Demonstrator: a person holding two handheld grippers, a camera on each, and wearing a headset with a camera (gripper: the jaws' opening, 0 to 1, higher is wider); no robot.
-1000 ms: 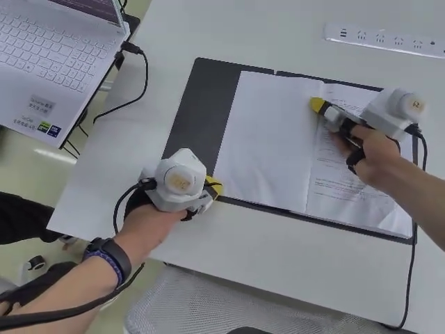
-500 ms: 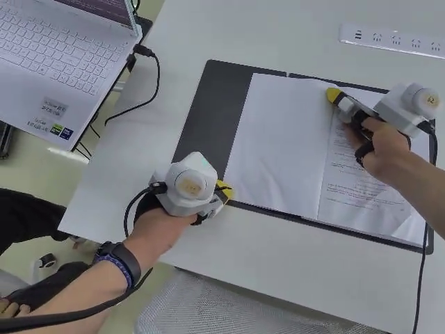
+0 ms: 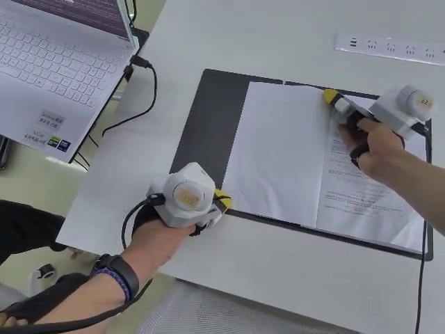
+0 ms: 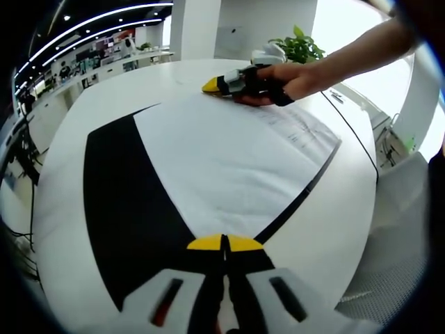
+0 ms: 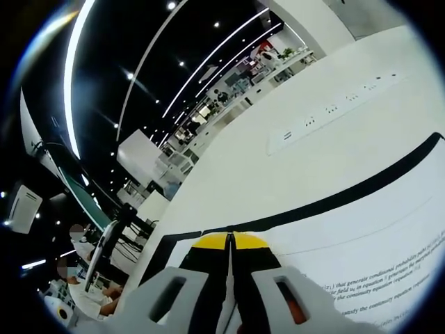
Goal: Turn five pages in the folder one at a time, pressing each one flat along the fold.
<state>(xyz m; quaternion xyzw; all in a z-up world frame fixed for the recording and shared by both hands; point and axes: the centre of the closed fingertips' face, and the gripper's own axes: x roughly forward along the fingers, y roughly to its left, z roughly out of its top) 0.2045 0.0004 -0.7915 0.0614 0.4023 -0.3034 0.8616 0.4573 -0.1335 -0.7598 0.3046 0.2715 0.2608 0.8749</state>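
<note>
Right tool [image 3: 332, 96], jaws together, has slid up the fold [image 3: 321, 167] to its top, so this press looks done. Left tool [image 3: 221, 200], jaws together, rests at the folder [image 3: 208, 118] edge.

White desk [image 3: 278, 35], carrying the work. Open white laptop [image 3: 55, 62], well to the left of and beyond the left gripper's fingers [image 3: 221, 200]. Black cable [image 3: 154, 83], plugged into the laptop's side and curving down past the desk's left edge. White power strip [image 3: 389, 46], flat on the desk beyond the right gripper's fingers [image 3: 332, 98], apart from them. Grey mesh chair seat [image 3: 208, 313], below the desk's near edge. Green potted plant [image 4: 300, 46], in the left gripper view, far ahead of the fingers.
</note>
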